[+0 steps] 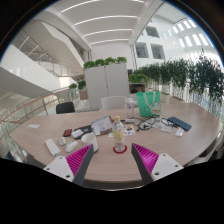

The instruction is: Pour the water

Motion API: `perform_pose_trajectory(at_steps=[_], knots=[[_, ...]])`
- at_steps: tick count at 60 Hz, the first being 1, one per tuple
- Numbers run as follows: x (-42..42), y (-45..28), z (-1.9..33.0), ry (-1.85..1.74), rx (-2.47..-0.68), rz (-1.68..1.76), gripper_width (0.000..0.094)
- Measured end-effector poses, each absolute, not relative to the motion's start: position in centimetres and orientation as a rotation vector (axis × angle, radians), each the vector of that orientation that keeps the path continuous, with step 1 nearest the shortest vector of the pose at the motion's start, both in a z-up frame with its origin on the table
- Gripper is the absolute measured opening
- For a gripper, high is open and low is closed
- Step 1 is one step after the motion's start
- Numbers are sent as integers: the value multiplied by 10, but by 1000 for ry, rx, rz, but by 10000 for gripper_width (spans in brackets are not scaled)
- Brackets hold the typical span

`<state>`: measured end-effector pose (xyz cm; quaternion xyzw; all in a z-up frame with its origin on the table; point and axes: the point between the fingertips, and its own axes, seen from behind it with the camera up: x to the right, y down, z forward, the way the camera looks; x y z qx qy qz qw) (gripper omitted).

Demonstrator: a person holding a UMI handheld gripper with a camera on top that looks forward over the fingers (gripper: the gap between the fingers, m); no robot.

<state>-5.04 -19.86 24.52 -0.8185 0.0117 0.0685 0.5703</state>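
Note:
A small clear bottle point(119, 133) with a pale label and a light cap stands upright on a red coaster point(120, 148) on the round wooden table point(185, 135). My gripper point(112, 160) is open. Its pink-padded fingers point(78, 160) are spread wide near the table's front edge, and the bottle stands just ahead of them, in line with the gap, untouched. A white cup point(88, 143) sits a little left of the bottle, just beyond the left finger.
Papers, a phone and small items point(85, 130) lie scattered across the table's middle. A green bag point(148, 103) stands at the far side, with a dark case point(179, 124) to the right. Chairs and potted plants point(190, 80) ring the table.

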Motion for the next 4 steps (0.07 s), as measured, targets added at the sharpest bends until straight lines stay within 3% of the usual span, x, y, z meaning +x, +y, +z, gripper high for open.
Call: perform_pose_trajectory(at_steps=[4], knots=[[-43, -214, 252, -7, -1902, 179, 836]])
